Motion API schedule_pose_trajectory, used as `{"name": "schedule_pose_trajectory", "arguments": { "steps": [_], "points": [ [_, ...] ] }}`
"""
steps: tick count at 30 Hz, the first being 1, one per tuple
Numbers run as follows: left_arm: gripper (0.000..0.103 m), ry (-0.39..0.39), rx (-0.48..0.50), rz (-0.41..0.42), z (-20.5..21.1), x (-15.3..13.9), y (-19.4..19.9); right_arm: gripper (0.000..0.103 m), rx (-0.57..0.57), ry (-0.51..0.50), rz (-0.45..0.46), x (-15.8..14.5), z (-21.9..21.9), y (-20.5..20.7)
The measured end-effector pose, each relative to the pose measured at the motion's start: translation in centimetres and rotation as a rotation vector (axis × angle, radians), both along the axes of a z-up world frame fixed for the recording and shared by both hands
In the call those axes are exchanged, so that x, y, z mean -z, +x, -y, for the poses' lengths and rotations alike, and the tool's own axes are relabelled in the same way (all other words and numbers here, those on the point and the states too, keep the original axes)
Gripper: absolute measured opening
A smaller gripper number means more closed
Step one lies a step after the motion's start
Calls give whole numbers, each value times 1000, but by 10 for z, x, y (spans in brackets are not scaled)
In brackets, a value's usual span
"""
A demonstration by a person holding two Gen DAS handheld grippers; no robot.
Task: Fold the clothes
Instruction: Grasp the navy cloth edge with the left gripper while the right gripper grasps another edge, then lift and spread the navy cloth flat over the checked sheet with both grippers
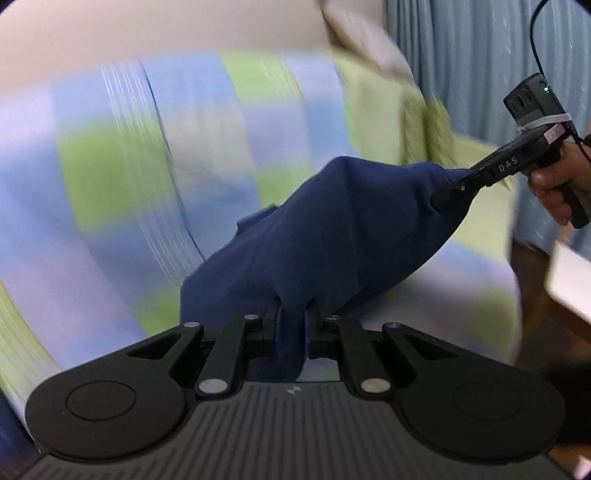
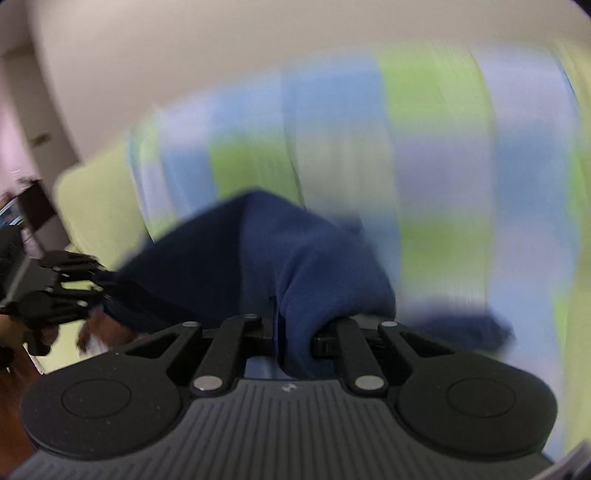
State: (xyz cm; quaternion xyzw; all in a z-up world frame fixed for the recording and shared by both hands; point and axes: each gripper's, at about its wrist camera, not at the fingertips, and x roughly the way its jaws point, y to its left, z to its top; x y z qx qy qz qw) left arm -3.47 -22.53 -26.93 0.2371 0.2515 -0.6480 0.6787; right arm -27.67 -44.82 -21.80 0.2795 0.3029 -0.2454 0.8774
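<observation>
Checked bedspread (image 1: 110,177) in blue, lime green and lilac squares lying across most of left wrist frame, blurred; same cover (image 2: 443,166) filling centre and right of right wrist frame. Cream wall (image 1: 166,26) showing along top. Pale pillow (image 1: 362,37) sitting at upper centre. Light blue curtain (image 1: 472,48) hanging at upper right. Dark wooden floor (image 1: 532,266) showing at right edge, white flat object (image 1: 569,284) beside it, too blurred for identifying
</observation>
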Motion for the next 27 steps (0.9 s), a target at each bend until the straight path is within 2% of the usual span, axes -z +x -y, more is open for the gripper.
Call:
{"name": "schedule_pose_trajectory", "arguments": {
  "steps": [3,6,9,12,15,18,24,27],
  "points": [
    [10,26,6,-35,-31,44,-39,10,3,71,-72,60,-29,-22],
    [10,-2,-21,-49,-60,70,-66,10,-47,82,-68,105,-50,-47],
    [10,-89,-52,-9,-86,90,-68,10,-82,57,-17,127,-53,-64],
    [10,-146,-63,26,-55,101,-67,10,-99,30,64,148,-46,-73],
    [10,-195,-40,89,-28,105,-64,10,-112,-19,123,160,-45,-70],
    [10,-257,-14,140,-31,110,-64,10,-116,-54,192,173,-46,-67],
    [10,-312,39,200,-42,110,-60,9,-130,-123,204,173,-56,-64],
    [11,-331,40,195,-42,107,-53,9,-126,-147,194,170,-63,-66]
  ]
}}
